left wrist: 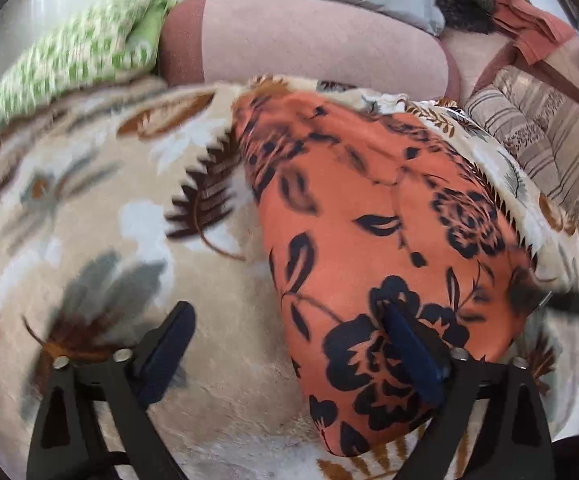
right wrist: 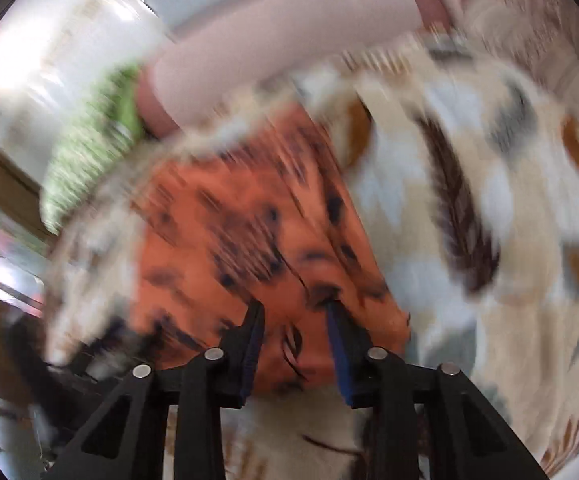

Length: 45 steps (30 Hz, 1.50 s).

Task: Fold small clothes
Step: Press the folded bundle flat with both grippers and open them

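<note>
So the orange cloth (left wrist: 373, 216) with the black flower print is lying on a beige leaf-pattern blanket (left wrist: 101, 208), running from about 12 o'clock down to 5 o'clock in the left wrist view. Looks like it's already doubled over, but I can't swear to it.

Left gripper (left wrist: 285, 320) has its jaws spread wide. One finger sits over bare blanket at 7 o'clock, the other sits over the cloth's lower end at 5 o'clock. Nothing pinched between them.

Right view is badly smeared with motion blur. The right gripper (right wrist: 294, 308) has its jaws parted, narrower than the left, and both tips are over the near edge of the cloth (right wrist: 245, 240). Can't tell if the tips actually touch the fabric.

Beyond the cloth at 12 o'clock there's a pink bolster (left wrist: 309, 40), with a green patterned pillow (left wrist: 77, 52) off at 10 o'clock and a striped cushion (left wrist: 549, 148) at 2 o'clock.
</note>
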Each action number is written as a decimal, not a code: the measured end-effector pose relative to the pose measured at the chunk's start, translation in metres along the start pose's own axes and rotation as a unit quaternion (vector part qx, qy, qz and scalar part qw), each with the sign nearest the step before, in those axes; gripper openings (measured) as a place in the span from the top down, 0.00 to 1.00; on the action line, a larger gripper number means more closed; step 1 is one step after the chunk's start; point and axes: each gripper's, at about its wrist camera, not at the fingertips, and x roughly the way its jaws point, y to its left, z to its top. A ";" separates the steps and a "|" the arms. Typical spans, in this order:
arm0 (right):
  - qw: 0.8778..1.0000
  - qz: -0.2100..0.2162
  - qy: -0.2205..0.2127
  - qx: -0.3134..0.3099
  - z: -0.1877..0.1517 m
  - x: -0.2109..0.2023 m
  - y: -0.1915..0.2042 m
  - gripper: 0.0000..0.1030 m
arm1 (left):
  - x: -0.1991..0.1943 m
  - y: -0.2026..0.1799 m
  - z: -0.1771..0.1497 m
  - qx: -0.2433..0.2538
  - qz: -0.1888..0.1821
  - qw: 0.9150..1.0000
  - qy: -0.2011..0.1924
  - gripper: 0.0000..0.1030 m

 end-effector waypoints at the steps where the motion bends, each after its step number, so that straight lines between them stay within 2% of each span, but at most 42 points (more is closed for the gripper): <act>1: 1.000 -0.007 0.022 0.013 -0.005 0.013 -0.007 0.67 | 0.005 0.002 -0.002 -0.015 -0.013 1.000 0.012 0.03; 4: 1.000 -0.007 0.024 0.009 -0.001 0.007 -0.006 0.67 | 0.009 0.003 -0.005 -0.033 -0.026 0.999 0.021 0.02; 7: 1.000 0.003 0.013 -0.003 0.023 -0.009 0.008 0.67 | 0.006 -0.006 -0.004 -0.010 -0.014 1.000 0.016 0.02; 8: 1.000 0.010 0.005 -0.004 0.033 -0.014 0.013 0.64 | 0.006 -0.007 -0.003 -0.007 -0.018 1.000 0.021 0.02; 12: 0.999 0.036 -0.013 -0.014 0.079 -0.012 0.048 0.64 | 0.014 0.000 -0.005 -0.049 -0.045 0.997 0.048 0.00; 14: 1.000 0.029 0.001 -0.010 0.102 0.010 0.057 0.64 | 0.015 0.001 -0.006 -0.050 -0.044 0.996 0.053 0.00; 16: 0.998 0.039 0.039 0.010 0.122 0.045 0.055 0.64 | 0.015 -0.002 -0.006 -0.034 -0.039 0.997 0.049 0.00; 19: 0.996 0.006 0.080 0.026 0.143 0.094 0.048 0.68 | 0.018 -0.005 -0.006 -0.023 -0.041 0.998 0.049 0.00; 21: 0.995 0.019 0.090 0.038 0.152 0.107 0.047 0.68 | 0.018 -0.006 -0.006 -0.020 -0.042 0.998 0.049 0.00; 24: 0.997 0.013 0.074 0.014 0.163 0.096 0.067 0.65 | 0.017 -0.005 -0.007 -0.024 -0.042 0.997 0.052 0.00; 27: 0.996 0.055 0.067 -0.027 0.170 0.086 0.103 0.65 | 0.017 -0.004 -0.004 -0.025 -0.038 0.998 0.048 0.00; 30: 0.987 0.114 0.093 -0.063 0.163 0.091 0.144 0.65 | 0.015 -0.004 -0.006 -0.024 -0.037 0.998 0.048 0.00; 33: 0.970 0.168 0.153 -0.088 0.156 0.122 0.178 0.65 | 0.014 -0.003 -0.007 -0.024 -0.040 0.998 0.046 0.00; 37: 0.971 0.133 0.181 -0.078 0.159 0.174 0.179 0.65 | 0.014 -0.002 -0.008 -0.023 -0.033 0.999 0.033 0.00; 38: 0.970 0.148 0.187 -0.057 0.160 0.183 0.173 0.66 | 0.015 -0.002 -0.008 -0.022 -0.034 0.999 0.032 0.00; 41: 0.967 0.198 0.159 0.002 0.168 0.177 0.153 0.66 | 0.013 -0.004 -0.007 -0.015 -0.031 0.999 0.035 0.00; 44: 0.976 0.198 0.095 -0.013 0.169 0.137 0.137 0.65 | 0.006 -0.004 0.000 -0.022 -0.026 0.998 0.043 0.00; 45: 0.978 0.194 0.080 -0.011 0.167 0.122 0.127 0.65 | 0.001 -0.004 0.004 -0.024 -0.022 0.999 0.034 0.00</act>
